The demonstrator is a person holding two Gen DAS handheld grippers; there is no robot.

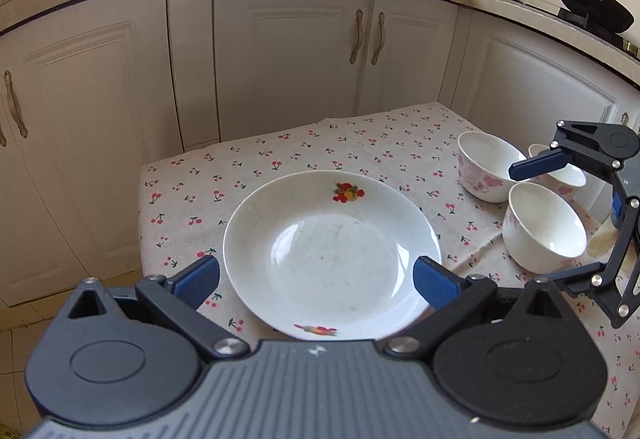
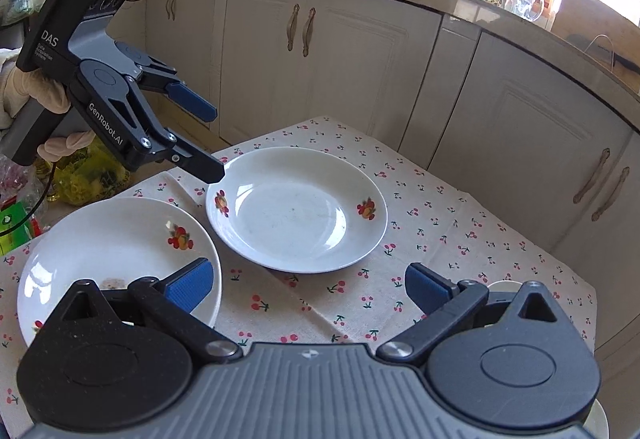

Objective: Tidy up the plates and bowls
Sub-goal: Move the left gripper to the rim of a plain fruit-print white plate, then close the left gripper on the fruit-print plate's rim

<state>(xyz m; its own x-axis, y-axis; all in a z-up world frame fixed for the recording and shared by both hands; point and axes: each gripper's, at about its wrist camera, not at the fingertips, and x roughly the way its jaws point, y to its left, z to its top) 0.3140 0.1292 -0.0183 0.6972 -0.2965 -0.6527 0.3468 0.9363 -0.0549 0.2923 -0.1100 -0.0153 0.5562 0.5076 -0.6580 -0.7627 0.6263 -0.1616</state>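
Two fruit-printed plates (image 2: pixel 296 209) (image 2: pixel 116 259) lie side by side on my cherry-print surface (image 2: pixel 420 223), three floral bowls (image 1: pixel 486 167) clustered near its right edge. My left tongs (image 1: pixel 316 279) gape wide over one plate; my right tongs (image 2: pixel 306 285) hang open too, empty.

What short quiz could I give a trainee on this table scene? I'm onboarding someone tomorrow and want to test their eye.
1. True or false: the left gripper is clamped on the plate.
2. How many bowls stand on the tablecloth in the left wrist view? A) one B) two C) three
3. Fill in: in the right wrist view, the second plate lies to the ____ of the plate with two fruit prints.

Key
1. False: its jaws are spread, with the plate between them.
2. C
3. Left; the right gripper is open above the cloth.
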